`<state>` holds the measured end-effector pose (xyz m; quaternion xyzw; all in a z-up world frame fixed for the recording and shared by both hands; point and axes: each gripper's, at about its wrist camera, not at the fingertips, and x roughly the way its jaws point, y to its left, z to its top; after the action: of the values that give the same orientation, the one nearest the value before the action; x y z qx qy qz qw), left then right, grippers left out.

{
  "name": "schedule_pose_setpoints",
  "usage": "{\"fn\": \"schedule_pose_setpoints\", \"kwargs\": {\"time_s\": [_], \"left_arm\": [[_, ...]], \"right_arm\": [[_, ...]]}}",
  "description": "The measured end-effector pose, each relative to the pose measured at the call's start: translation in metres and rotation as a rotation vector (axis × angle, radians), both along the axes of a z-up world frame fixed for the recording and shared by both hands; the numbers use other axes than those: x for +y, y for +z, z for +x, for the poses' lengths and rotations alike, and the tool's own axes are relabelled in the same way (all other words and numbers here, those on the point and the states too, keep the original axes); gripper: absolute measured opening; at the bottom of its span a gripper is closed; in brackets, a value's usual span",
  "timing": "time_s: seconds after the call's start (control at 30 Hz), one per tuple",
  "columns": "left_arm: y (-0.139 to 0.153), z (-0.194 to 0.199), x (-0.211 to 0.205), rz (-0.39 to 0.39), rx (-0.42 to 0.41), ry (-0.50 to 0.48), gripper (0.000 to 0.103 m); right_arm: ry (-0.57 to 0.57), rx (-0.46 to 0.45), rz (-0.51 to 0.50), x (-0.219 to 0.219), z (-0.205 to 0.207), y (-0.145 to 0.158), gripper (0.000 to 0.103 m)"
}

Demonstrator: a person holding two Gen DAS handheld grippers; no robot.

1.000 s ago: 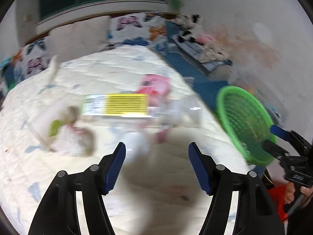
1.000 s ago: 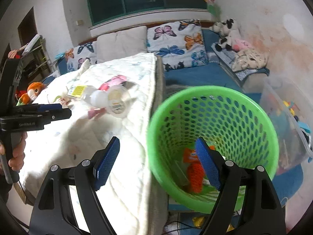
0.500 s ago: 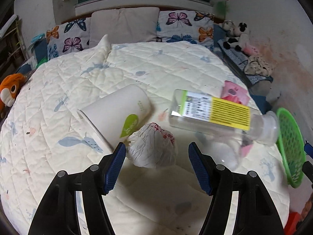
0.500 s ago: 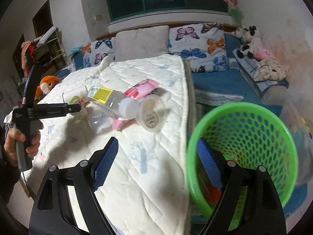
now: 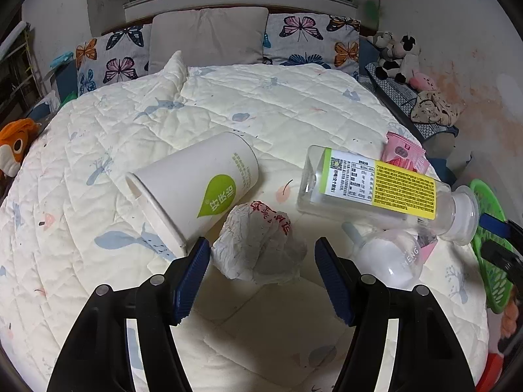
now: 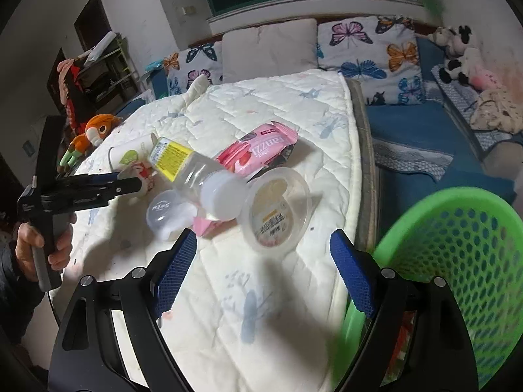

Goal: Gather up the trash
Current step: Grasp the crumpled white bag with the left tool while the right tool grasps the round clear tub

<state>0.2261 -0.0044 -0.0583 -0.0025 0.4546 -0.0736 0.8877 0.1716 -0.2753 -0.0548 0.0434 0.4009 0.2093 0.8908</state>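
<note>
Trash lies in a heap on the quilted bed (image 5: 228,104): a tipped white paper cup (image 5: 196,192), a crumpled white wad with red print (image 5: 258,248), a clear bottle with a yellow label (image 5: 376,186), a small clear container (image 5: 389,258) and a pink packet (image 5: 405,153). My left gripper (image 5: 261,261) is open, its tips on either side of the wad's near end without pressing it. My right gripper (image 6: 261,254) is open over bare quilt, just short of a round clear tub (image 6: 278,209). The green basket (image 6: 457,261) stands at its right.
Butterfly pillows (image 5: 310,39) and a grey pillow line the headboard. Soft toys (image 5: 395,55) sit at the far right, an orange one (image 5: 16,143) at the left. In the right wrist view a hand (image 6: 42,245) holds the left gripper (image 6: 124,186) over the heap.
The left view swung from the basket side to the heap and closed in on the wad. The right gripper moved left from above the basket to over the bed, its jaws a little wider.
</note>
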Motion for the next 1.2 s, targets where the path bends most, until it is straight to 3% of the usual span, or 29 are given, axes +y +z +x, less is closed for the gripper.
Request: {"fn": "schedule_pose_setpoints", "kwargs": {"time_s": [0.5, 0.7, 0.8, 1.03, 1.2], "left_arm": [[-0.003, 0.005, 0.006, -0.017, 0.023, -0.01, 0.064], [-0.006, 0.007, 0.006, -0.007, 0.027, -0.009, 0.064], [-0.007, 0.007, 0.006, -0.004, 0.024, -0.008, 0.063], [-0.004, 0.001, 0.01, -0.007, 0.014, -0.009, 0.047], [0.004, -0.013, 0.009, -0.038, -0.001, -0.033, 0.043]], "right_arm": [[0.134, 0.041, 0.104, -0.004, 0.039, -0.021, 0.083], [0.148, 0.053, 0.118, -0.005, 0.039, -0.023, 0.066], [0.141, 0.038, 0.119, -0.007, 0.033, -0.021, 0.066], [0.106, -0.015, 0.086, -0.008, 0.006, -0.005, 0.066], [0.066, -0.048, 0.06, -0.007, -0.019, 0.008, 0.066]]}}
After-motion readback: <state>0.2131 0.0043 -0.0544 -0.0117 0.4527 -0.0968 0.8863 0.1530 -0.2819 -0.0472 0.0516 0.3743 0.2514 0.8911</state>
